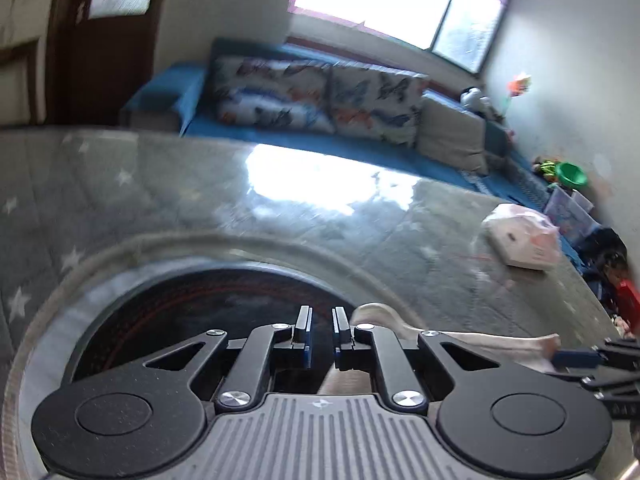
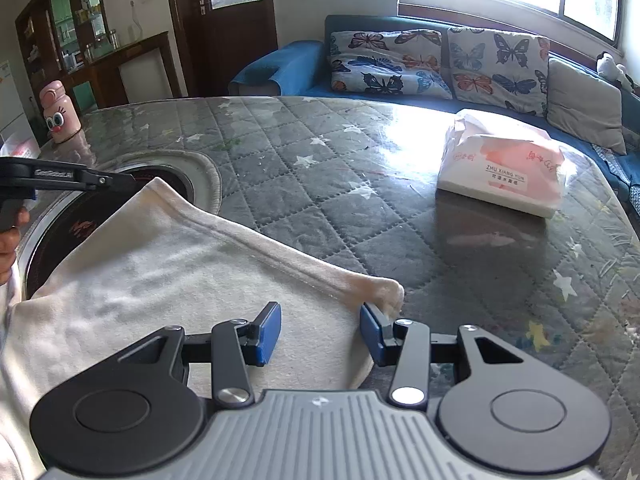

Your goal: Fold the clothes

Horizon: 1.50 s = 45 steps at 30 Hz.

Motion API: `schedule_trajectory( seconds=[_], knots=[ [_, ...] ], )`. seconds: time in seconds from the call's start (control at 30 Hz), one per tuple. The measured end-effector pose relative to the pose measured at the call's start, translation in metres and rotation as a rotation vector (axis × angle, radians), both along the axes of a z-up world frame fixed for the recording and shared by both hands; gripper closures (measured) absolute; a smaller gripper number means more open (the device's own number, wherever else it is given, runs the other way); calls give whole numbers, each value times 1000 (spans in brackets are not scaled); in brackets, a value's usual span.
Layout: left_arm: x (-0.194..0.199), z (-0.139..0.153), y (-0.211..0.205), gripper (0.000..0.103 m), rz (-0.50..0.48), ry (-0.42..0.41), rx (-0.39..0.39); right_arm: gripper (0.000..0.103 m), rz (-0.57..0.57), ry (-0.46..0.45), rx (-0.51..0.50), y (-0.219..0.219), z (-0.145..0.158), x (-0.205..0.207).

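A cream garment [image 2: 168, 272] lies spread on the quilted table, its hem running from the far left to a corner at the right [image 2: 390, 290]. My right gripper [image 2: 320, 332] is open, its blue pads on either side of the cloth near that corner. My left gripper [image 1: 321, 334] hovers over the black cooktop with its jaws a narrow gap apart and nothing between them; the cream cloth [image 1: 500, 342] lies just to its right. In the right wrist view the left gripper [image 2: 120, 184] sits at the garment's far left corner.
A round black cooktop [image 2: 80, 220] is set into the table [image 2: 320, 168] under the garment's left part. A white and pink tissue pack [image 2: 500, 172] lies at the right. A pink bottle [image 2: 60, 114] stands at the far left edge. A blue sofa [image 2: 288, 64] runs behind the table.
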<state>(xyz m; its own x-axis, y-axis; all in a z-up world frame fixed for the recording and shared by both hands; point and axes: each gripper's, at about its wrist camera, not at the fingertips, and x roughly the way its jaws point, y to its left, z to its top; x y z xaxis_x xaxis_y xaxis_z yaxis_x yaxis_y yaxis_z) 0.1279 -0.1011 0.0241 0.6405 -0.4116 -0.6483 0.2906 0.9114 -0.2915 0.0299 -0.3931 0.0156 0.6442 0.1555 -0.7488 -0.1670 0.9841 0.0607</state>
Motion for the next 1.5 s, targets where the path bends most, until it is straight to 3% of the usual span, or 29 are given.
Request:
schedule_trajectory(
  seconds=[0.27,0.4,0.53,0.87,0.9,0.93,1.07,1.23,1.33,1.37,1.4,1.5],
  knots=[
    [-15,-8,-35,91,-142,-18,77,58,2,-2,-3,0,0,1],
    [-27,-10,-46,81,-194,-64,136,58,2,-8,-13,0,0,2],
    [-31,-9,-43,74,-231,-70,119,58,-7,-13,-9,-2,0,2],
    [-35,-12,-44,77,-327,-54,76,59,-44,-26,2,-7,3,0],
    [-36,-12,-43,89,-332,-61,72,59,-52,-34,6,-8,4,0],
    [-36,-12,-43,91,-338,-69,70,59,-55,-37,9,-8,5,-1],
    [-33,-5,-32,95,-272,-120,80,59,-83,-46,13,-13,9,-1],
    [-15,-1,-9,95,-143,-109,63,61,-136,-12,6,-21,4,6],
    [-7,-2,-1,95,-111,-102,77,74,-131,3,19,-20,-2,9],
    [-5,-4,0,95,-103,-98,83,88,-122,-2,18,-18,-3,11],
    [-3,-6,2,95,-92,-92,89,92,-114,-7,15,-16,-3,14],
    [4,-10,4,95,-62,-80,103,93,-105,-28,-31,-8,-2,25]
  ],
)
